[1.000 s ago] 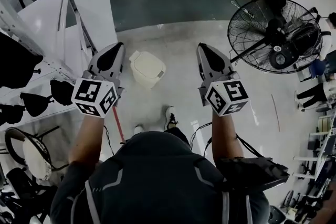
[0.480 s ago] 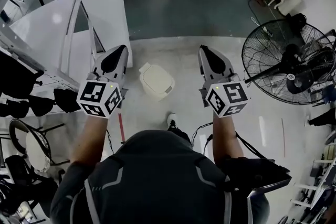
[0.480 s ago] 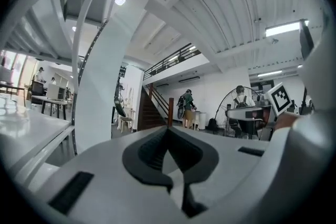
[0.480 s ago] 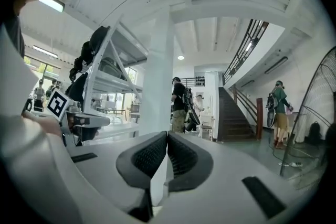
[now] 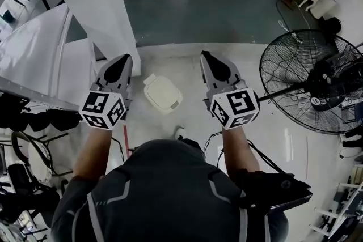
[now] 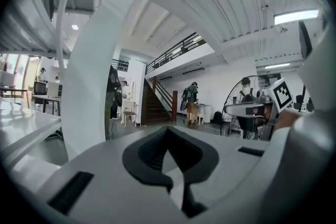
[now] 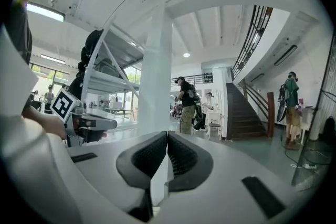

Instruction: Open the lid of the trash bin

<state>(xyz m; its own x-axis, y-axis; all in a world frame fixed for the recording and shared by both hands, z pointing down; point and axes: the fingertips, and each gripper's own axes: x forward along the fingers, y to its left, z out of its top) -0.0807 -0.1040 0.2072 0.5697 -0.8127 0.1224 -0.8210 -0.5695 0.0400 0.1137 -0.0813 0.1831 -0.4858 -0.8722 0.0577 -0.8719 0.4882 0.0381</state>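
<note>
- Trash bin [image 5: 163, 93]: pale, lid down, on the floor [image 5: 190, 116] between the two grippers in the head view; long axis about 11-to-5 o'clock.
- Left gripper [image 5: 122, 61]: jaws pressed together, empty; bin at its 4 o'clock, marginally nearer.
- Right gripper [image 5: 206, 58]: jaws pressed together, empty; bin at its 8 o'clock.
- Judgement: both are held high and must descend.

trash bin [image 5: 163, 93] cream | left tool [image 5: 125, 58] grey | right tool [image 5: 203, 55] grey | fan [image 5: 324, 86] black
</note>
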